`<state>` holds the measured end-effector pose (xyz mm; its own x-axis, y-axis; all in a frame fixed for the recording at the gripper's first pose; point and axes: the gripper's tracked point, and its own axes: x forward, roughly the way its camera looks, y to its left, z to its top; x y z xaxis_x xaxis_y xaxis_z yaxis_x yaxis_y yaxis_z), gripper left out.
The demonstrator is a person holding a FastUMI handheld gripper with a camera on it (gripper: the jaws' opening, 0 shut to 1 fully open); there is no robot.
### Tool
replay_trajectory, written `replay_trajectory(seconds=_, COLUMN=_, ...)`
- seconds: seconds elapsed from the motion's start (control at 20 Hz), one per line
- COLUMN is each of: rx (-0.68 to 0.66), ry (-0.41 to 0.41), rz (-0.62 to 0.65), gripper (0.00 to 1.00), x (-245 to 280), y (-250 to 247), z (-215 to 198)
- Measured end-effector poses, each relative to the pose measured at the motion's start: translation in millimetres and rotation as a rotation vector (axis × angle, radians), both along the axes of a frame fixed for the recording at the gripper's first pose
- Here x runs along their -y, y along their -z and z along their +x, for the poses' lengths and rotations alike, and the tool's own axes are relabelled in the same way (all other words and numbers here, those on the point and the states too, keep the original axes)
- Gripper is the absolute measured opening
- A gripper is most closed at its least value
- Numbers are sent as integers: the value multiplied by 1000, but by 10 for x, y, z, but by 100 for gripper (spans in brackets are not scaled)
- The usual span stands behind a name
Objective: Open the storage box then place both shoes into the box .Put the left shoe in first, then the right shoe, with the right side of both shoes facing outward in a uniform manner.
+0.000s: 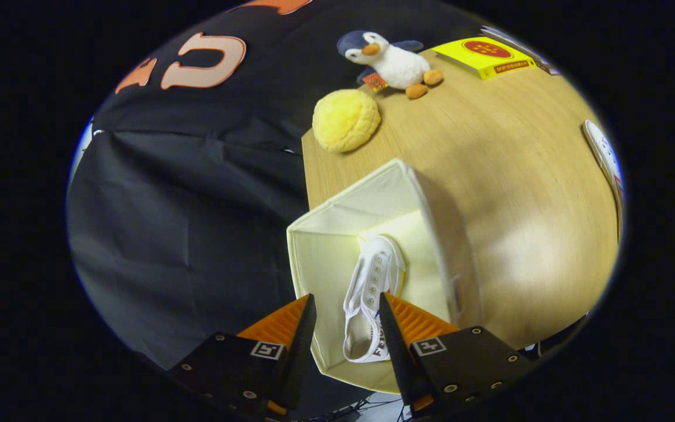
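Observation:
A cream fabric storage box (326, 258) stands open at the near left corner of the wooden table (519, 193). Inside it a white lace-up shoe (372, 281) lies on its side, toe pointing away from me, heel near my fingers. My gripper (347, 298) hovers over the box's opening with its orange fingers (282, 322) apart. The shoe shows in the gap between them; the right finger overlaps its heel, while the left finger stands off it. A second white shoe (606, 158) lies at the far right of the table.
A yellow plush ball (345, 120) sits just beyond the box at the table's left edge. A penguin plush (390, 61) and a flat yellow box (486, 57) lie at the back. Black cloth (185, 234) hangs to the left of the table.

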<state>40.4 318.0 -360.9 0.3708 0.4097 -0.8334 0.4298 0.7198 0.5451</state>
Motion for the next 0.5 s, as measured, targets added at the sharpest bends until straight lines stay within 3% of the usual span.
replay_trajectory(seconds=0.15, rx=77, ry=11, rz=-52, gripper=68, x=578, y=-185, z=-43)
replay_trajectory(seconds=0.5, rx=162, ry=26, rz=-321, gripper=77, x=2138, y=-143, z=-534)
